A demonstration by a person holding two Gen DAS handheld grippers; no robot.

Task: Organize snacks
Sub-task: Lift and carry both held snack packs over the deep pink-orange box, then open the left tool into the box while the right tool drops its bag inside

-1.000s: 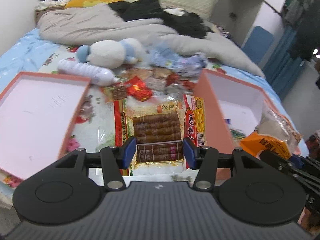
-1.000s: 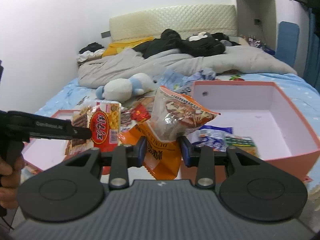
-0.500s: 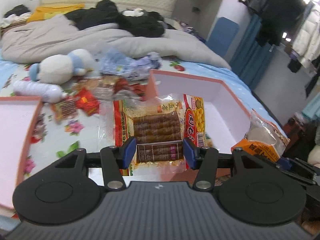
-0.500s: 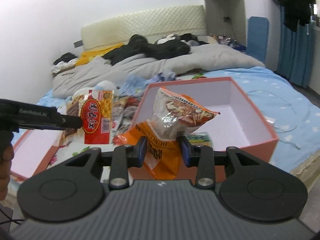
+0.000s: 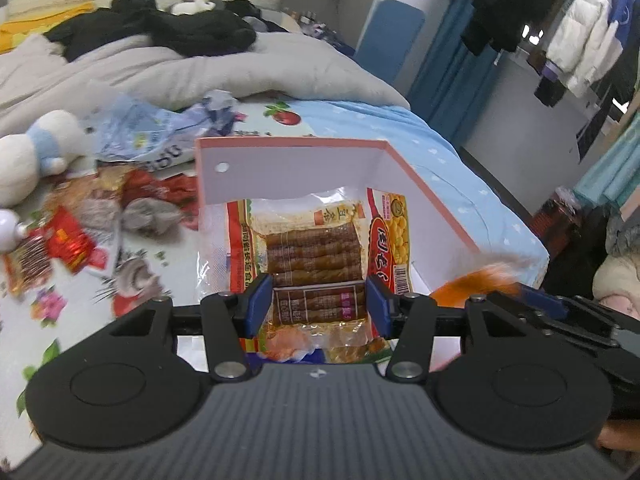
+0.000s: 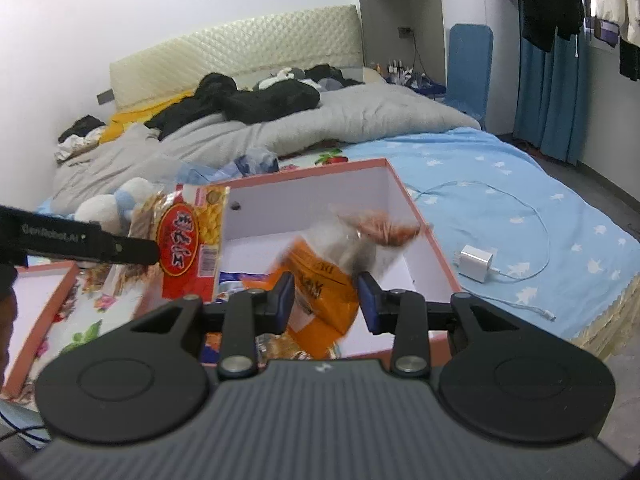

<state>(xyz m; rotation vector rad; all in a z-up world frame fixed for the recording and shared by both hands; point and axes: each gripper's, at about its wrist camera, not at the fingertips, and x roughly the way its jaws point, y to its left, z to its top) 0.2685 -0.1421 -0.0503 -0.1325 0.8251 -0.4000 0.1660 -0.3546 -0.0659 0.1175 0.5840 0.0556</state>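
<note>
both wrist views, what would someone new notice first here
First, the two snack packs held over the open pink cardboard box on the bed: the left gripper grips a clear red-edged pack of brown sticks, and the right gripper has a blurred orange and clear snack bag between its fingers. Next, the loose red wrappers left of the box, and the white charger with cable on the blue sheet.
</note>
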